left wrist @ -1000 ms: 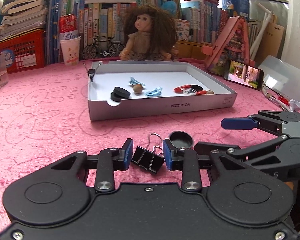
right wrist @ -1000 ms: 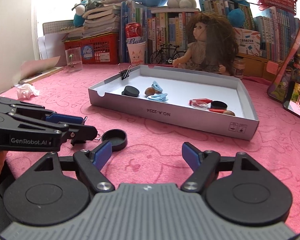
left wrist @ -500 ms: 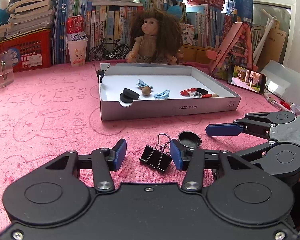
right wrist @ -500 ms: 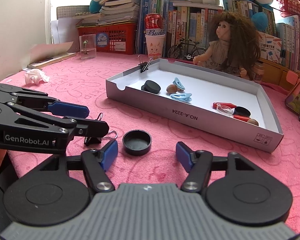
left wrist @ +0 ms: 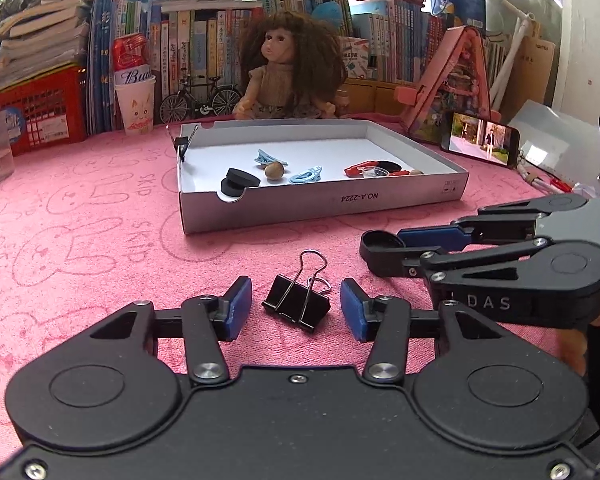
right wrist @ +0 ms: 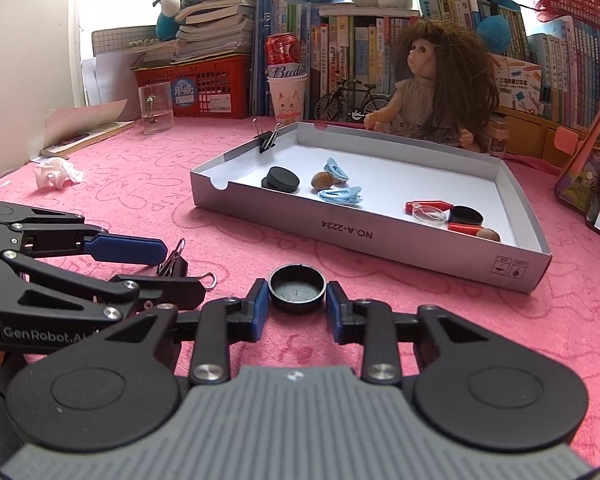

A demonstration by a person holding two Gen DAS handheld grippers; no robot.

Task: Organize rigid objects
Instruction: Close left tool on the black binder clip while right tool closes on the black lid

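Pink towelling with rabbit outlines covers the worktop point(left wrist: 80, 240); on it stands a shallow white cardboard tray point(left wrist: 320, 204) that already holds small items: black discs, blue clips, a nut, red pieces.

Item one: black cap point(right wrist: 297, 287), round, open side up, on the cloth just short of the tray's near wall. It sits squarely between the fingers of the right gripper point(right wrist: 296, 306), whose jaws are closing; both blue pads look to be at the cap's rim, left and right of it, though firm contact cannot be confirmed. Being round, it has no long axis to line up with. A second ago these fingers were spread wide with the cap lying off to their left; they have since centred on it.

Item two: black binder clip point(left wrist: 298, 306), lying on its side on the cloth, wire handles pointing away toward the tray, its body running across the gap between the fingers. The left gripper point(left wrist: 296, 308) straddles it with fingers parted and a clear gap on each side; nothing is pinched. A second ago those pads were much closer in on the clip; they have since backed off.

Judgement: the right gripper is nearer to a hold, and the tray lies straight ahead of both.
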